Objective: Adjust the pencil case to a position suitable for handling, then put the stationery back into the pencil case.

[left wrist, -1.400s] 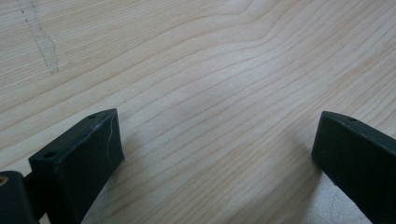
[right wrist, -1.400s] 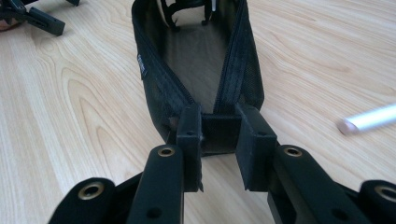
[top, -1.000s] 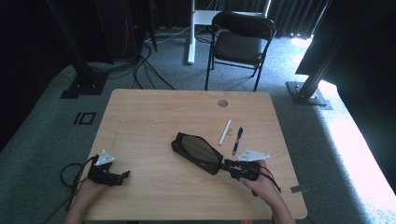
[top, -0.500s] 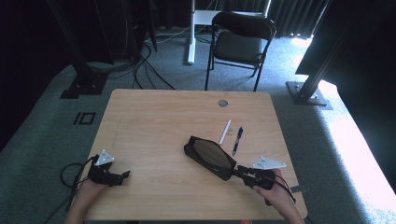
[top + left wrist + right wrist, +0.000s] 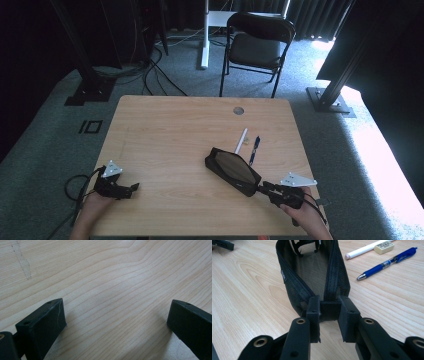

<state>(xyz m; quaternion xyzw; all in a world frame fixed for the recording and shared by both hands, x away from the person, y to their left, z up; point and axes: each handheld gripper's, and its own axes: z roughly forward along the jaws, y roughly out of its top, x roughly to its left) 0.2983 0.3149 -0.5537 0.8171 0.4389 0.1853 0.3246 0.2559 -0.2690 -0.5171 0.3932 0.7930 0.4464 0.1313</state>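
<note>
Right gripper view: right gripper [image 5: 329, 315] pinches black mesh pouch [image 5: 312, 272] end, blue pen [image 5: 387, 263] at 2 o'clock; left gripper [image 5: 112, 322] wide open, empty.

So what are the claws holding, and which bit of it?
The right claw grips the black mesh pouch by its near end, where the zipper finishes. The left claw is open, holding nothing.

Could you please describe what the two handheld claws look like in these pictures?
Both are matte black. The left claw and right claw each carry a pale grey three-cornered plate on top and trail a black cable. Their blocky rectangular jaws show small screw holes; brass-coloured rivets mark the right one's linkages.
</note>
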